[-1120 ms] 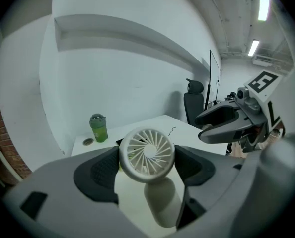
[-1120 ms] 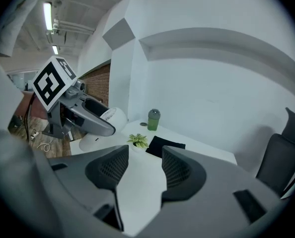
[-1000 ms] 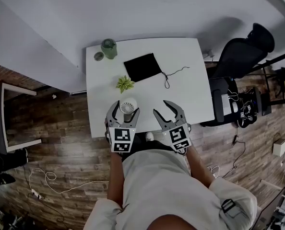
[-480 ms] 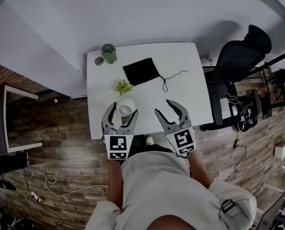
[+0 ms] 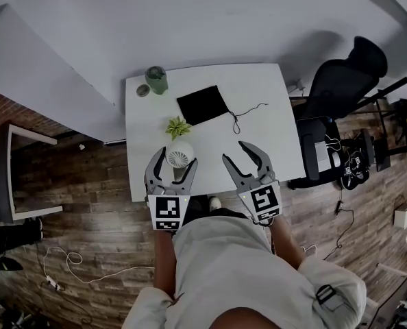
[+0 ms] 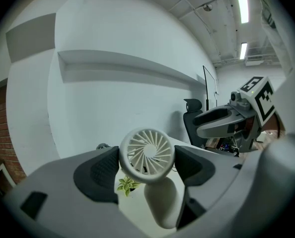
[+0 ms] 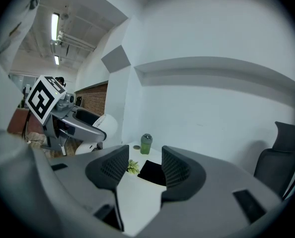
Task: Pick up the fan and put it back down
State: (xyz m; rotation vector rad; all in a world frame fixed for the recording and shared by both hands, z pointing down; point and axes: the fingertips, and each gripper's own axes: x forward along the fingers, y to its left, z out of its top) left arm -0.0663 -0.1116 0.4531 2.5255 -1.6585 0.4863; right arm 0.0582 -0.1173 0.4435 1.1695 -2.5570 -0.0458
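White fan (image 6: 147, 152), pinched at its round head by the left tool (image 5: 178, 160), seems lifted off the tabletop (image 5: 258, 101). Right tool (image 7: 140, 168) hangs w/ jaws apart, empty. Step 1 of 2, pick-up, looks done; set-down is left.

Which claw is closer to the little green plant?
Left. The left gripper, clamped on the white fan, sits just on the person's side of the plant. The right gripper, open and empty, is farther off to the plant's right.
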